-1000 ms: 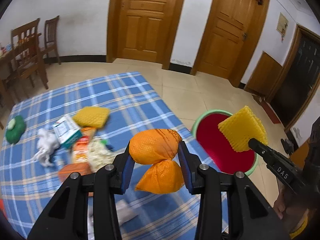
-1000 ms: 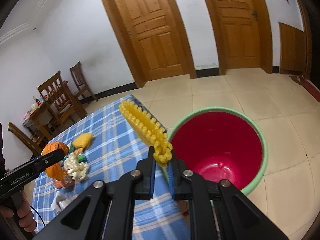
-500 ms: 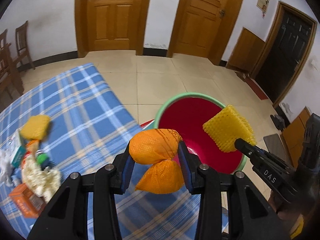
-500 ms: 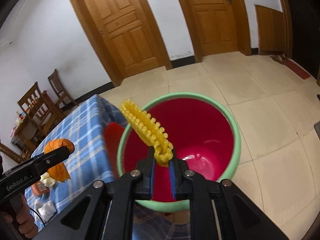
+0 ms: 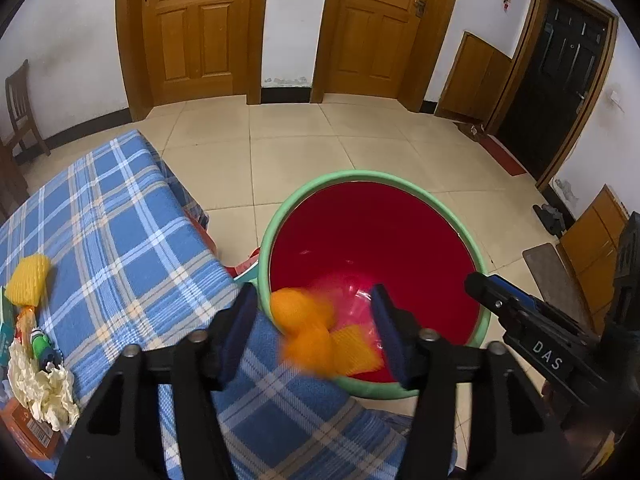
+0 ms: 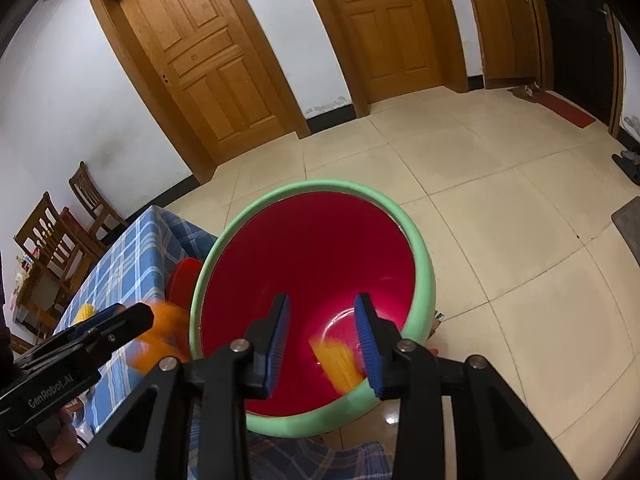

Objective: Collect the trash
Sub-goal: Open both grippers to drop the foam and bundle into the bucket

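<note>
Beige floor tiles and two wooden doors frame a red bucket (image 5: 372, 248) with a green rim, standing just off the corner of a counter (image 5: 120, 240) under a blue plaid cloth. An orange mesh bag (image 5: 306, 330), blurred in mid-fall, hangs between the spread jaws of the left gripper (image 5: 316, 332) at the bucket's near rim; the pads no longer press it, whereas half a second ago they pinched it firmly. Those jaws have just been opening. In the right wrist view a yellow foam net (image 6: 338, 364), also streaked with motion, drops inside the bucket between the jaws of the right gripper (image 6: 322, 344), which have likewise just been opening and are parted, touching nothing. Both pieces were clamped over the bucket a moment earlier, so this is the release. The yellow piece looks sure to land inside; the orange bag falls close to the rim, so it could clip the edge. Further back along the counter's left edge more trash waits: another yellow net (image 5: 28, 280), crumpled white paper (image 5: 40, 388), and a small carton (image 5: 24, 428), so further trips seem needed.
</note>
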`<control>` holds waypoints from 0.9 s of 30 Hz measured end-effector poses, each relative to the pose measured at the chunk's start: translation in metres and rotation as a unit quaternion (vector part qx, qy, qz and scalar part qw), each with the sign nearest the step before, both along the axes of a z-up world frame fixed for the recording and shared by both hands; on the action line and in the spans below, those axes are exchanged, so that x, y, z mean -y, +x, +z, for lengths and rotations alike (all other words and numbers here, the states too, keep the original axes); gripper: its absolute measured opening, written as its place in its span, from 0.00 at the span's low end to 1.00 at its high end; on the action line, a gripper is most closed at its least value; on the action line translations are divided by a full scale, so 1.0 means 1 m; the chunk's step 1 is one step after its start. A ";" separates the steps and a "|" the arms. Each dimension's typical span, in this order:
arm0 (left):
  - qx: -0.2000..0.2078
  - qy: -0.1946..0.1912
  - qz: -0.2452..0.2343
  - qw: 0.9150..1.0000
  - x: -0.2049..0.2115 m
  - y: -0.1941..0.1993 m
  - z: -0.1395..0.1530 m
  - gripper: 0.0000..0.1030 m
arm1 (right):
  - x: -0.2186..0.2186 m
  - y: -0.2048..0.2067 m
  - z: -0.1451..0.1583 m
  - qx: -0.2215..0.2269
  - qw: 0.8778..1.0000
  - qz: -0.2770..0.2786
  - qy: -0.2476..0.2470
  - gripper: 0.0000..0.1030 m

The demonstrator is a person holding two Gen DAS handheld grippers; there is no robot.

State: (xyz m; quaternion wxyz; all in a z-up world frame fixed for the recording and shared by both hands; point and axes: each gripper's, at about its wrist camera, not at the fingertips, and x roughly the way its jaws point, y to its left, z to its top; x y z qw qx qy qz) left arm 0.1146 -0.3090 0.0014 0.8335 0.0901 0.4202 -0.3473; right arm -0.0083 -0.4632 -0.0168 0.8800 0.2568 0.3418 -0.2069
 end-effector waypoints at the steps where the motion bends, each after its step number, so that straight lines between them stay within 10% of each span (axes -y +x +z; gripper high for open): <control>1: 0.002 -0.001 0.001 1.000 0.000 0.000 0.000 0.66 | 0.001 -0.001 0.000 0.000 1.000 -0.001 -0.002 0.35; 27: 0.016 -0.022 0.067 0.997 -0.059 -0.008 0.026 0.68 | -0.032 -0.009 0.029 0.031 0.999 0.026 -0.017 0.37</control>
